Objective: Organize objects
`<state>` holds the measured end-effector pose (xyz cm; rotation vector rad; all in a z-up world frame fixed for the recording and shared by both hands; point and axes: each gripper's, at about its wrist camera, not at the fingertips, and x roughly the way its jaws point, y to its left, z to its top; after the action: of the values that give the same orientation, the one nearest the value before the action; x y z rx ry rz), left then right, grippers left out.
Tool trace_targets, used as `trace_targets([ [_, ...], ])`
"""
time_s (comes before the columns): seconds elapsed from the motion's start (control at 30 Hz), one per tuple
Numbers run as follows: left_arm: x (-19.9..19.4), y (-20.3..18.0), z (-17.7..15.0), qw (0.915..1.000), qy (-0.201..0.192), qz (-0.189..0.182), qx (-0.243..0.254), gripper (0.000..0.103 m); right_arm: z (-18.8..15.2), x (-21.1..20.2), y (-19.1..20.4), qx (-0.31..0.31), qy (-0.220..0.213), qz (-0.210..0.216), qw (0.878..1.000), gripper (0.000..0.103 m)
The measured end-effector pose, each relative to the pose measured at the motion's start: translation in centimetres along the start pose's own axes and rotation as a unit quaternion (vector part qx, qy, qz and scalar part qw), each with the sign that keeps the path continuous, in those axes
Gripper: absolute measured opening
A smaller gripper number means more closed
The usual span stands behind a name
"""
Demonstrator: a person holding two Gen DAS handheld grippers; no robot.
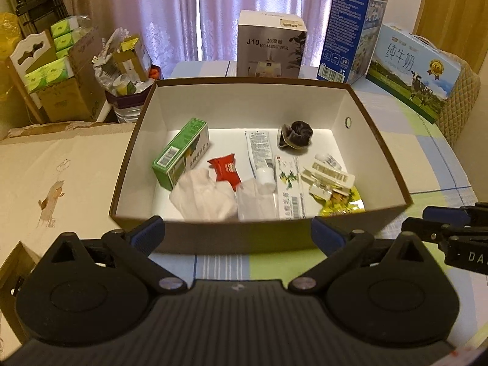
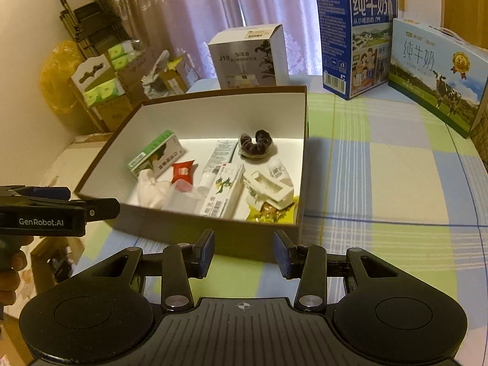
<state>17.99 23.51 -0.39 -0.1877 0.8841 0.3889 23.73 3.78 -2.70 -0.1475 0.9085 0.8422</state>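
You're at a checked tablecloth (image 2: 381, 164) before pink curtains. The open box (image 1: 378, 164) sits just beyond both sets of fingers, crowded with a green carton (image 1: 180, 155), red packet (image 1: 225, 169), tube (image 1: 260, 152) and dark scrunchie (image 1: 297, 134). Your left gripper (image 1: 238, 228) and right gripper (image 2: 244, 251) are spread wide, holding nothing. Reaching in, a finger could snag the near wall or nudge neighbouring things, packed close together.
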Motion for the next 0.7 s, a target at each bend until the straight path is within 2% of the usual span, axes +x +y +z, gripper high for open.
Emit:
trace_targets([
  [0.37,-4.6,-3.6,-4.2,1.0,0.0,-0.005,-0.004,0.101,-3.7,-5.2,-1.3,-0.003,-0.013,0.012,1.0,0.04],
  [0.7,-7.4,-7.2,-7.9,0.9999,0.002,-0.009,0.005,0.101,-7.6,-9.6,-3.3,0.004,-0.019,0.002,1.0,0.04],
])
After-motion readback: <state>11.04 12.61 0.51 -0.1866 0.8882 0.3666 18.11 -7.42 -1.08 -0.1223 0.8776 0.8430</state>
